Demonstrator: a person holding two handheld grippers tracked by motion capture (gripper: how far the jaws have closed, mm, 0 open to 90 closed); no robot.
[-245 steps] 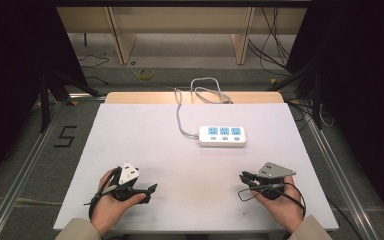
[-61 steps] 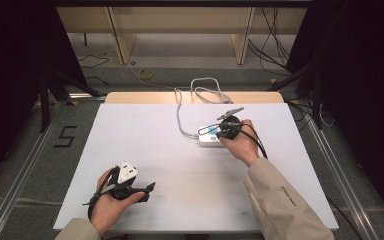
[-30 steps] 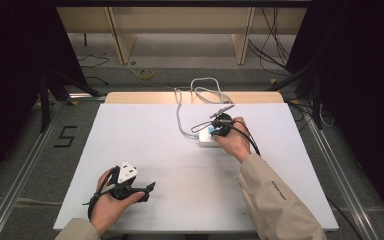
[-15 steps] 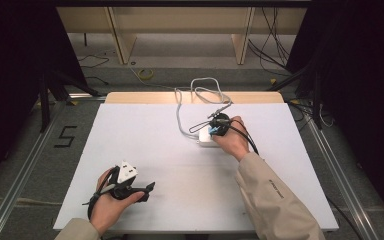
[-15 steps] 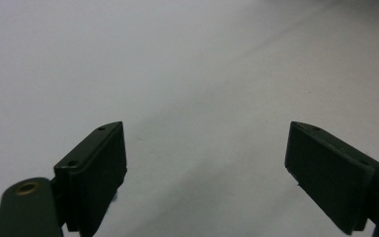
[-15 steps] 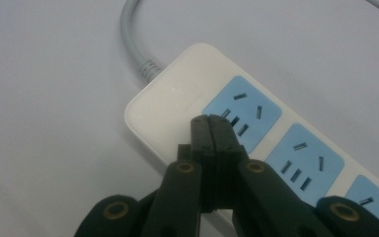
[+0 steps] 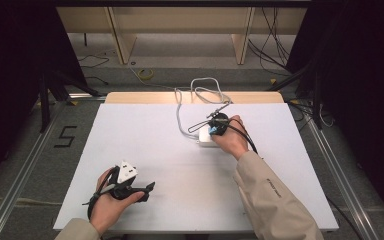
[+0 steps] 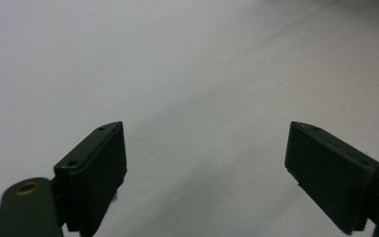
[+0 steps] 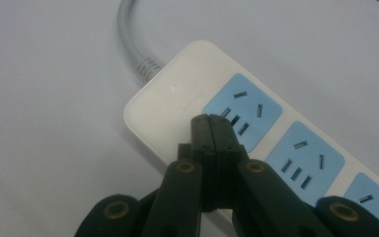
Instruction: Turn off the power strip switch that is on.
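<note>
Right gripper view puts our right hand-held gripper with its jaws pressed together, empty, tip on the cord end of the power strip, where a switch may sit; we cannot see one. The strip lies at the far middle of the tabletop, cord trailing off the far edge. Reaching looks done; we judge the press itself underway. Our left hand-held gripper rests wide and empty near us.

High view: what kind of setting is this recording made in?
Probably a lab or recording rig, not a home: a plain white table holding just a power strip, aluminium frame rails on grey carpet, loose cables behind, and dark curtains either side.
</note>
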